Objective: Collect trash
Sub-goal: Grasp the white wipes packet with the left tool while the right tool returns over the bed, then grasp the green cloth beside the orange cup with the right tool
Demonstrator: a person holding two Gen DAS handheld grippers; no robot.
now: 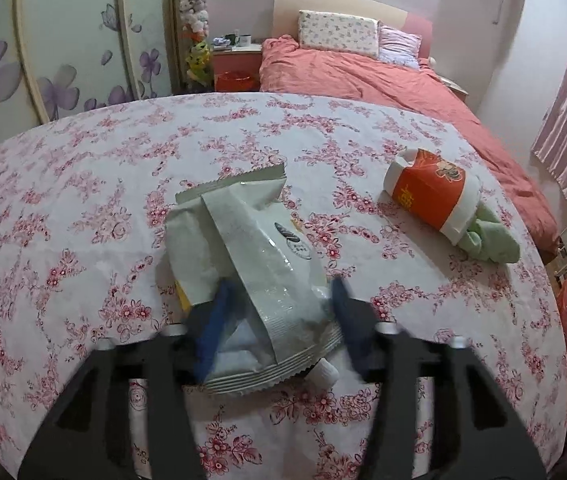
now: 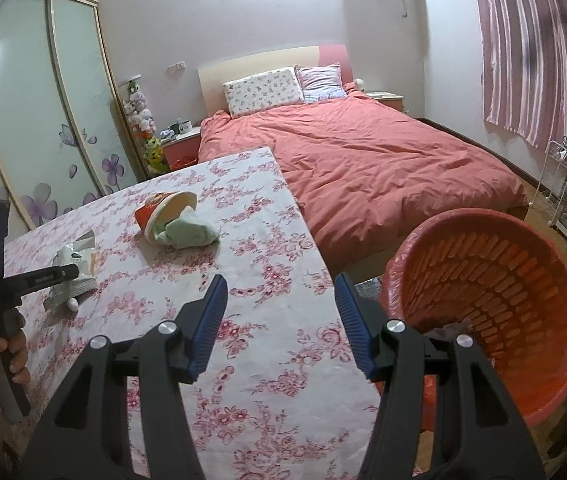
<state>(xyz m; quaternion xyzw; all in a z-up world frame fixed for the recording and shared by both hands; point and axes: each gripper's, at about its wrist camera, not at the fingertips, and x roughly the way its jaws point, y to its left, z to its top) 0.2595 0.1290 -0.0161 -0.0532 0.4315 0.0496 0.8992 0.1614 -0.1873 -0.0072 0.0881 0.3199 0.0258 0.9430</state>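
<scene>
The white snack wrapper (image 1: 251,248) lies on the floral-cloth counter (image 1: 83,200), its crimped end between the left hand-held gripper (image 1: 279,312) pads, which appear just short of contact. Thin, crinkly, slippery film, probably near weightless: pinch the stiffer crimped seam. The right hand-held gripper (image 2: 281,320) is spread, empty.

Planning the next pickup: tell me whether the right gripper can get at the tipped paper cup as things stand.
Probably yes. The right gripper is open and holds nothing, and only bare tablecloth lies between it and the paper cup; the left gripper works off to the side at the wrapper.
</scene>
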